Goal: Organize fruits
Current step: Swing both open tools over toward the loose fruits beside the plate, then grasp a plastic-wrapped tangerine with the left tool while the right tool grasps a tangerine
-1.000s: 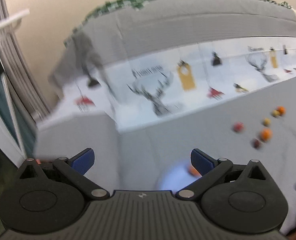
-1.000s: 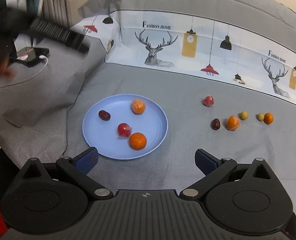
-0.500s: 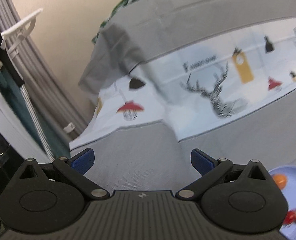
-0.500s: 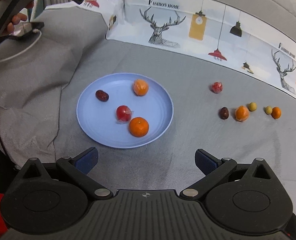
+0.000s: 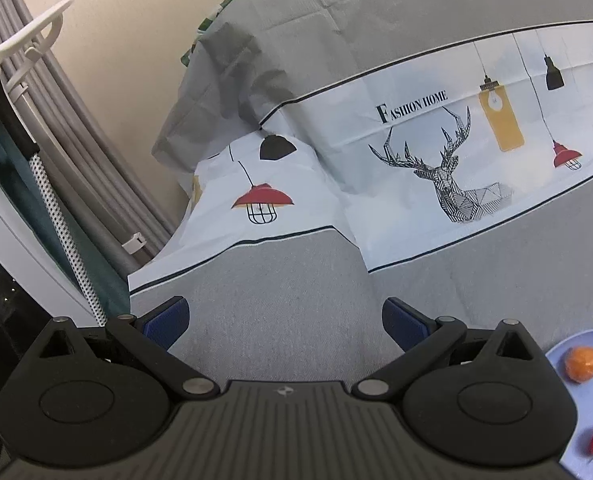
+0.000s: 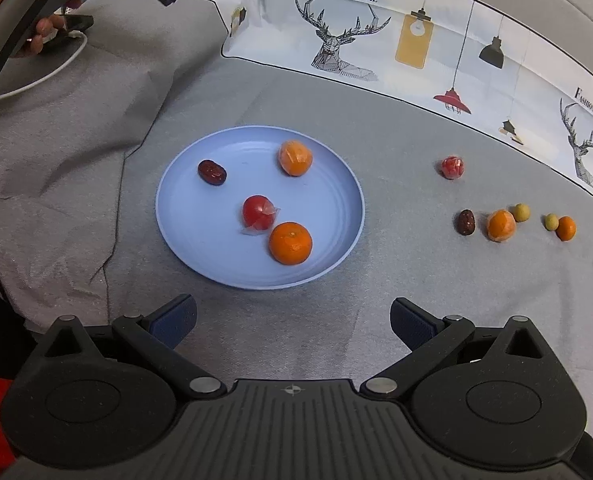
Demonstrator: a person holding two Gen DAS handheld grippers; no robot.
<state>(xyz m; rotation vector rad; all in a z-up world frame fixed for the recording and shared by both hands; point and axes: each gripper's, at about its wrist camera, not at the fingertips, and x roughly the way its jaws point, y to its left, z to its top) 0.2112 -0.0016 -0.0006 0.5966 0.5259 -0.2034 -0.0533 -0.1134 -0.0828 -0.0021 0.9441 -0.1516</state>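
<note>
In the right wrist view a blue plate [image 6: 200, 236] holds a dark red date [image 6: 212, 172], a wrapped orange [image 6: 295, 157], a wrapped red fruit [image 6: 257, 212] and an orange [image 6: 290, 243]. To its right on the grey cloth lie a wrapped red fruit [image 6: 452, 167], a date [image 6: 466, 222], a wrapped orange [image 6: 501, 225], two small green fruits [image 6: 521, 212] and a small orange [image 6: 566, 228]. My right gripper [image 6: 292, 320] is open and empty, just short of the plate. My left gripper [image 5: 284, 320] is open and empty over grey cloth; the plate's edge [image 5: 568, 348] shows at lower right.
The grey cloth rises into a raised fold [image 6: 56, 140] left of the plate. A white printed band with deer and lamps [image 6: 376, 40] runs along the back. The left gripper's handle and the hand holding it [image 6: 36, 8] are at the upper left. Grey pipes [image 5: 56, 140] stand at the left.
My left gripper has swung left, away from the fruits, and now faces the cloth's left corner. My right gripper has moved closer to the plate, which looks larger.
</note>
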